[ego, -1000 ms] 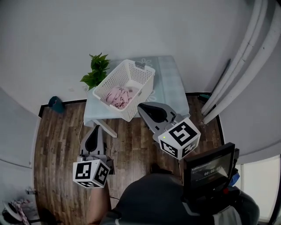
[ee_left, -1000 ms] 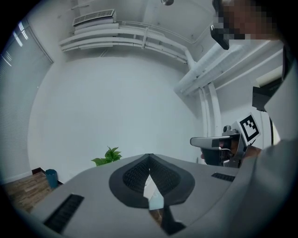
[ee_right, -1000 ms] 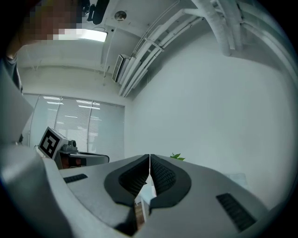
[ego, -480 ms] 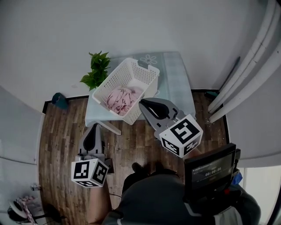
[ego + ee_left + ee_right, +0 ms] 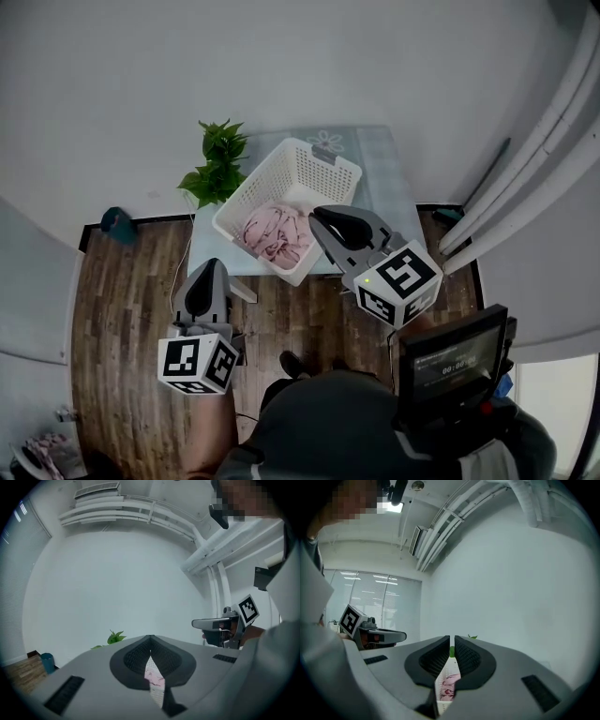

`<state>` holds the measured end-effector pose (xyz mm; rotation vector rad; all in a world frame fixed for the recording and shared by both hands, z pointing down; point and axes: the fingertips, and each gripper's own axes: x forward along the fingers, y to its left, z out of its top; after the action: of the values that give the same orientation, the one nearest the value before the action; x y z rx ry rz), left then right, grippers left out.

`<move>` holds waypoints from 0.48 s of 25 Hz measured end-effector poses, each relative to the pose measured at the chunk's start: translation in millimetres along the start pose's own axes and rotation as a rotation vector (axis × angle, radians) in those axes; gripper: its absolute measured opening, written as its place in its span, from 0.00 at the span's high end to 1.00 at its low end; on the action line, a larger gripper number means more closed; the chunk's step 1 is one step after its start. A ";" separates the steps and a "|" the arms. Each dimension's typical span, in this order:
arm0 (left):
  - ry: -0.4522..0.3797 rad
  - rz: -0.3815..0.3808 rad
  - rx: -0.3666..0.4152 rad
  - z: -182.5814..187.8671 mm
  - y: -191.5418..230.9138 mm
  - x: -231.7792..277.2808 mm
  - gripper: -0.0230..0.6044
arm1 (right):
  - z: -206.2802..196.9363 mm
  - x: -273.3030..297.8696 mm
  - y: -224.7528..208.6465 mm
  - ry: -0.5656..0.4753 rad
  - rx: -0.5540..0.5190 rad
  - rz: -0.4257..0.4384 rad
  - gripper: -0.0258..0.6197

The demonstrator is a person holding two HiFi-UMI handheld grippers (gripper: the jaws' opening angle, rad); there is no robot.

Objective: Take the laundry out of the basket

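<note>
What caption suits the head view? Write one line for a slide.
Left gripper and right gripper, both shut, face a white basket of pink laundry.

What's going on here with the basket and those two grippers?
A person holds a gripper in each hand, facing a small table. A white basket with pink laundry sits on it, beside a green plant. The left gripper is over the floor short of the table; the right gripper is by the basket's near side. Both are shut and empty; no laundry is out yet.

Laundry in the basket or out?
In. The pink laundry lies bunched on the bottom of the white basket, which stands on the table.
</note>
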<state>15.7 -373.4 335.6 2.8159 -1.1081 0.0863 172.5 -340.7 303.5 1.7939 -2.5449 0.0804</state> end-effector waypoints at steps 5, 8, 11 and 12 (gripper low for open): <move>-0.022 -0.030 -0.005 4.1 37.9 14.5 0.96 | -0.2 42.8 -6.4 0.054 -0.023 -0.021 0.93; -0.026 -0.044 -0.016 3.3 59.9 22.3 0.96 | -5.1 66.9 -9.1 0.083 -0.028 -0.014 0.90; -0.022 -0.042 -0.027 0.1 77.2 26.9 0.96 | -15.6 86.8 -10.6 0.128 -0.042 0.012 0.77; -0.019 -0.036 -0.028 -1.2 82.1 28.8 0.96 | -20.3 93.5 -11.5 0.146 -0.052 0.026 0.74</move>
<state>-19.2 -452.4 346.6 2.8160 -1.0530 0.0409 151.7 -431.4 328.9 1.6708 -2.4465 0.1388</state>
